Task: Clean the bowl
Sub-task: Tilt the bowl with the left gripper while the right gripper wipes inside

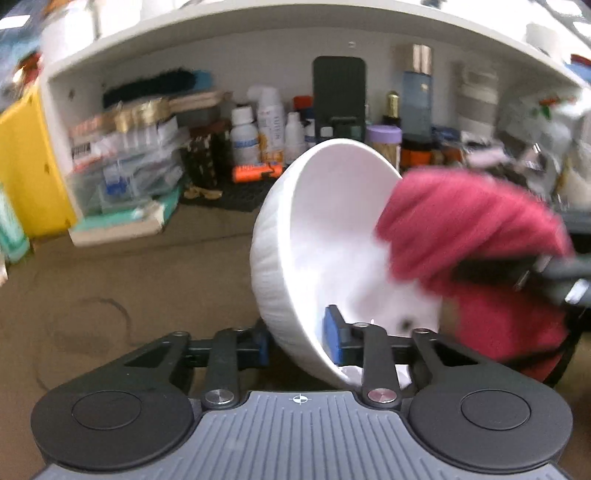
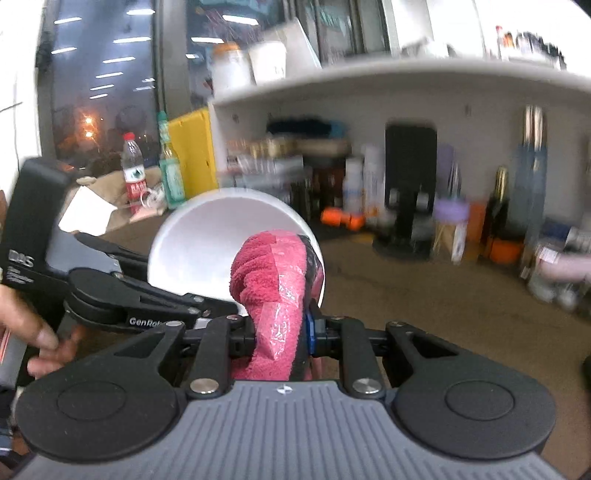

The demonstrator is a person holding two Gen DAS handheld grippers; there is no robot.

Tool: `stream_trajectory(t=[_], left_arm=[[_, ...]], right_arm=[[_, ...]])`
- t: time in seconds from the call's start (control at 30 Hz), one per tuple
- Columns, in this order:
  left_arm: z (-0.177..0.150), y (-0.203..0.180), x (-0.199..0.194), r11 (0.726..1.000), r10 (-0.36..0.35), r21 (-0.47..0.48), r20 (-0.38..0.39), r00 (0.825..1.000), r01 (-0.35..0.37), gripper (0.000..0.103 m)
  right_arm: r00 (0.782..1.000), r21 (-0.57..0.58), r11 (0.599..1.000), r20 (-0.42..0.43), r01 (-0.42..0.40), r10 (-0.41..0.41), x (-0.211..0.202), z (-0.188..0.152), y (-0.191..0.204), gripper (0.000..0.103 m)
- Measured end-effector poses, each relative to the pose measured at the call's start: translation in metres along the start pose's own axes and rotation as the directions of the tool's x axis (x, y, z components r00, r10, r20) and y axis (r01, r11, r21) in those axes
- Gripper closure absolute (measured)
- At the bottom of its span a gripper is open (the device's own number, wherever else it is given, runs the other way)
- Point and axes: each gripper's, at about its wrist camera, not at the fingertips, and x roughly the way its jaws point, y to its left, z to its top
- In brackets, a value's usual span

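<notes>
In the left wrist view, the left gripper (image 1: 299, 347) is pinching the wall of the white bowl (image 1: 325, 236) at the lower centre of the frame: one blue-padded finger (image 1: 332, 338) is sitting inside the bowl against its inner face, the other finger is pressing the ribbed outer wall from the left. The jaws are standing narrowly apart with only the bowl's wall between them. The bowl is tipping on its side, its mouth facing right. A red towel (image 1: 469, 232) is pushing into that mouth from the right edge of the frame, carried by the right gripper (image 1: 546, 277) (only its dark tips are showing, blurred). Behind, at the top of the frame, a white shelf (image 1: 258, 22) is spanning a crowded row of bottles and boxes, with a yellow bin (image 1: 33, 166) at the left edge.

In the right wrist view, the right gripper (image 2: 280, 338) is clamping the red towel (image 2: 269, 280) at the bottom centre, jaws nearly closed on the bunched cloth. The towel's upper end is lying against the inside of the white bowl (image 2: 207, 240), which is sitting left of centre with its mouth toward the camera. The left gripper (image 2: 218, 306) is reaching in from the left edge to the bowl's lower rim, with a person's hand (image 2: 40, 339) at the lower left on its handle
</notes>
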Motion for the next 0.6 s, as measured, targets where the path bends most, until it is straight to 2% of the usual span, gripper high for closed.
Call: stream_trajectory(t=[0.07,0.1,0.17,0.27,0.4,0.47,0.5,0.57,0.6], left_arm=[[0.002,0.005,-0.004,0.999,-0.009,0.032,-0.025,1.0,0.01,0.076],[0.003,0.004,-0.008,0.997,0.004,0.08,-0.034,0.999,-0.001,0.077],[0.004,0.0,-0.012,0.991,0.024,0.136,-0.034,0.999,-0.02,0.078],[0.004,-0.009,-0.016,0.977,0.035,0.211,-0.043,0.998,-0.025,0.077],[0.005,-0.006,-0.014,0.977,0.035,0.212,-0.05,0.998,-0.024,0.076],[0.005,-0.006,-0.014,0.975,0.031,0.22,-0.046,0.998,-0.02,0.076],[0.006,-0.007,-0.015,0.974,0.03,0.228,-0.043,0.999,-0.019,0.076],[0.009,-0.009,-0.015,0.968,0.028,0.249,-0.037,0.999,-0.018,0.076],[0.011,-0.009,-0.015,0.967,0.027,0.253,-0.036,0.999,-0.017,0.076]], right_arm=[[0.999,-0.165,0.986,-0.021,0.034,-0.038,-0.002,0.01,0.018,0.082],[0.997,-0.259,0.964,-0.033,0.054,-0.064,0.002,0.012,0.028,0.082],[0.992,-0.436,0.896,-0.049,0.085,-0.118,0.009,0.017,0.05,0.082],[0.985,-0.621,0.778,-0.062,0.091,-0.164,0.027,0.022,0.079,0.082],[0.963,-0.793,0.604,-0.1,0.076,-0.252,0.055,0.014,0.102,0.081],[0.945,-0.861,0.509,-0.146,0.024,-0.292,0.069,0.004,0.11,0.081],[0.939,-0.875,0.484,-0.162,0.004,-0.302,0.072,0.0,0.112,0.081],[0.915,-0.913,0.4,-0.226,-0.081,-0.333,0.08,-0.012,0.118,0.081],[0.91,-0.914,0.392,-0.243,-0.1,-0.335,0.081,-0.013,0.119,0.081]])
